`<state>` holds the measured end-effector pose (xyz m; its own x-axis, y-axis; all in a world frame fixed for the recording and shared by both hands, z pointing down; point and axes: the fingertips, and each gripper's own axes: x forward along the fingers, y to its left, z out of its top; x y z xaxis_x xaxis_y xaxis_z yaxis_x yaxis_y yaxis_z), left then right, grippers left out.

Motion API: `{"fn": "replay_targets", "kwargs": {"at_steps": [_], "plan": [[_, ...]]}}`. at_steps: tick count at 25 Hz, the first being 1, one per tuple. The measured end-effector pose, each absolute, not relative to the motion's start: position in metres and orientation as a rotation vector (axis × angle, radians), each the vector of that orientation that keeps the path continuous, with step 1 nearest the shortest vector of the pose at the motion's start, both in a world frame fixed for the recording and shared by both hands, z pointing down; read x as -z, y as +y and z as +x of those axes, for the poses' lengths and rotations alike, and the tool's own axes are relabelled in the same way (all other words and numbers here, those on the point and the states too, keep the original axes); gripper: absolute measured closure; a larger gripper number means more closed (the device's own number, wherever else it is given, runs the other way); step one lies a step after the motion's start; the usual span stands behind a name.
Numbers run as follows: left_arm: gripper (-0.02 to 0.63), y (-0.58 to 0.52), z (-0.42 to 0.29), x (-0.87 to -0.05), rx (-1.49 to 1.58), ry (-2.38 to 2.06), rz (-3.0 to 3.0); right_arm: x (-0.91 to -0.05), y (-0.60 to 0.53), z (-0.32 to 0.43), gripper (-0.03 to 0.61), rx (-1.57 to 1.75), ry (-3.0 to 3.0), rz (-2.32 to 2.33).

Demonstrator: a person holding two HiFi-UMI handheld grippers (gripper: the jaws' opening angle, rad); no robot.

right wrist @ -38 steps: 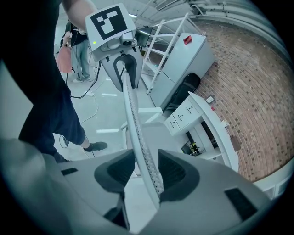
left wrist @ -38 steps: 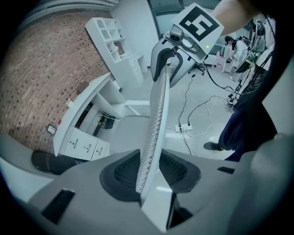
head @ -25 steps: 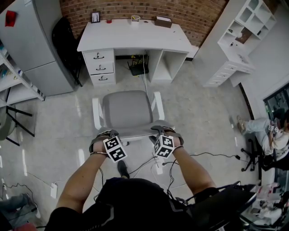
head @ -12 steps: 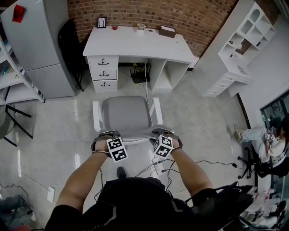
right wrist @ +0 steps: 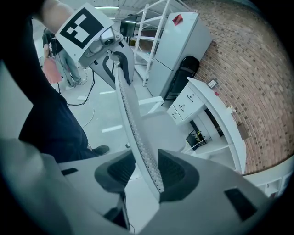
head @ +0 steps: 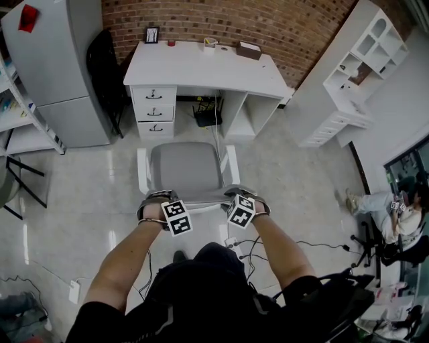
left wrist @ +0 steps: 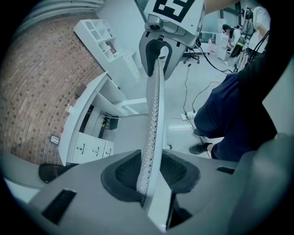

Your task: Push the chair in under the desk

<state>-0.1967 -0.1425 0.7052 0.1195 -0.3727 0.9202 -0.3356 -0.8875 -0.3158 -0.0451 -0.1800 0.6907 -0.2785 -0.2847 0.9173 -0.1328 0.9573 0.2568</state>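
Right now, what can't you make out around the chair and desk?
Chair wheels: head view, hidden beneath it.
Space under the desk: head view, its top hides how far back it goes.
Small things at the desk's back edge: head view, too small to name.

A: Where did the head camera sit?
B: High up on the person (head: pixel 194 295), looking forward and steeply down. The chair (head: pixel 186 167) lay just below it, with the desk (head: pixel 201 67) and the brick wall (head: pixel 221 20) farther ahead.
A: And the two gripper cameras?
B: Each rode right behind its own jaws, very near the chair's back edge, and looked along that edge. The camera on the left gripper (head: pixel 155 198) faced the right gripper (head: pixel 240 194), and the right one faced back at the left.
A: What did the views share?
B: All three took in the chair, the desk with its drawers (head: pixel 154 104) and the brick wall. The gripper views saw them tilted, from chair-back height.
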Motion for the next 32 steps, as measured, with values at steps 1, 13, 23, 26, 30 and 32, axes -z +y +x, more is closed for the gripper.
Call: {"fn": "replay_targets", "kwargs": {"at_steps": [1, 13, 23, 26, 30, 32], "plan": [[0.494, -0.145, -0.196, -0.707, 1.946, 0.743, -2.313, -0.691, -0.181, -0.044, 0.419, 0.154, -1.859, 0.309], [0.517, -0.179, -0.193, -0.712, 1.933, 0.675, -2.285, -0.692, -0.221, -0.042, 0.407, 0.137, -1.869, 0.316], [0.543, -0.209, -0.177, -0.717, 1.953, 0.609, -2.31, -0.691, -0.256, -0.028, 0.41, 0.13, -1.867, 0.25], [0.552, -0.223, -0.176, -0.717, 1.94, 0.616, -2.294, -0.692, -0.274, -0.028, 0.408, 0.113, -1.856, 0.26], [0.557, -0.242, -0.169, -0.718, 1.933, 0.613, -2.283, -0.694, -0.294, -0.021, 0.4, 0.1, -1.848, 0.282], [0.558, -0.251, -0.165, -0.719, 1.936, 0.602, -2.288, -0.694, -0.303, -0.018, 0.402, 0.092, -1.848, 0.272]]}}
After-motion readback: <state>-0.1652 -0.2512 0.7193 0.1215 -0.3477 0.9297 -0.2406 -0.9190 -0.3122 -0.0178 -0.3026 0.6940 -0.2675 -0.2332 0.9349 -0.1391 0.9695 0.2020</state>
